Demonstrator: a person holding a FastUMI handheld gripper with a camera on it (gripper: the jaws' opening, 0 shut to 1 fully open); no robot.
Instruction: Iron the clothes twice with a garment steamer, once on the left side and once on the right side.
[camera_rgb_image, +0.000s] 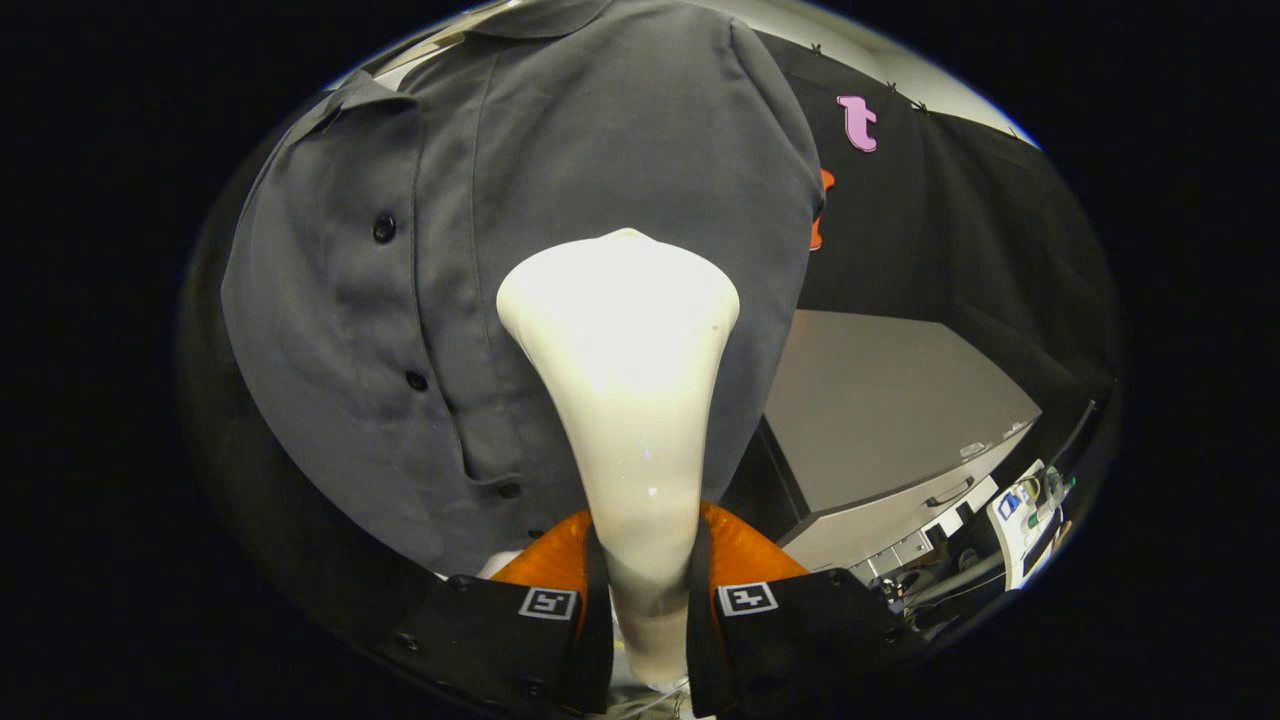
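While gripper (647, 600) clamps steamer (625, 400) handle | head against grey shirt (400, 330), beside button placket

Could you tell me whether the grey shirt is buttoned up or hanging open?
Buttoned. The shirt hangs with its placket closed, dark buttons fastened down it, beyond the steamer that the gripper clamps.

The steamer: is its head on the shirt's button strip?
No. The steamer, held between the jaws of the gripper, has its head on plain cloth of the shirt, beside the button strip.
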